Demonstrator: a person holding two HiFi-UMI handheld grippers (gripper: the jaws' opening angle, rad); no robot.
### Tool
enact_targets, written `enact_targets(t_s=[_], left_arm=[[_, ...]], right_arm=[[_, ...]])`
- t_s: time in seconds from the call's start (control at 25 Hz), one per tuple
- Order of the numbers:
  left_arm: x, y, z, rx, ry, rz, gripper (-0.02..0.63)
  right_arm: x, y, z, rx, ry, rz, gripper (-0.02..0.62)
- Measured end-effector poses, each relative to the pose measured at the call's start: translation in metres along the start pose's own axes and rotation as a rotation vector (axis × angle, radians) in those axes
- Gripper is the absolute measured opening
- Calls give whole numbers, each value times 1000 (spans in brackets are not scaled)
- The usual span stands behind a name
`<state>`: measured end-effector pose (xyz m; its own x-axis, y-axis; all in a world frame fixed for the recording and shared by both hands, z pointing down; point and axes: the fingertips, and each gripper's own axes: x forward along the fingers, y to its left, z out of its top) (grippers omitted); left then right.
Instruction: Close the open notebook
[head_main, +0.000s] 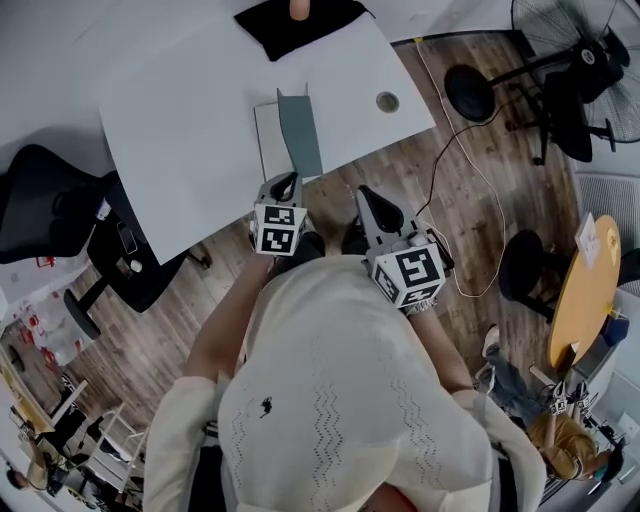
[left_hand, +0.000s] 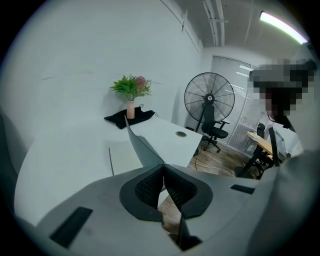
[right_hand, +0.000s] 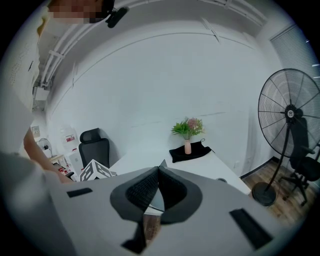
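Your left gripper (head_main: 285, 181) and right gripper (head_main: 366, 193) both have jaws pressed together, empty, near the notebook (head_main: 287, 135), its cover raised. Beyond the notebook, a vase (left_hand: 130, 109) holds flowers (left_hand: 131, 86).

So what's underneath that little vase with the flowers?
A black cloth is spread under the vase, and it lies on the white table. Anything beneath the cloth is covered, so I can't tell.
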<state>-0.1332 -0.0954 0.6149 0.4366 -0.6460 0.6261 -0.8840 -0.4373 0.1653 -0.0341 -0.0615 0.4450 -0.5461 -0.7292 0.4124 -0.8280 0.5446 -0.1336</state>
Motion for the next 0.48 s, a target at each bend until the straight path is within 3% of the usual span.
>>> enact_targets(t_s=[0.48], left_arm=[[0, 9, -9, -44, 5, 27, 17]], right_arm=[[4, 1, -1, -8, 6, 12, 2]])
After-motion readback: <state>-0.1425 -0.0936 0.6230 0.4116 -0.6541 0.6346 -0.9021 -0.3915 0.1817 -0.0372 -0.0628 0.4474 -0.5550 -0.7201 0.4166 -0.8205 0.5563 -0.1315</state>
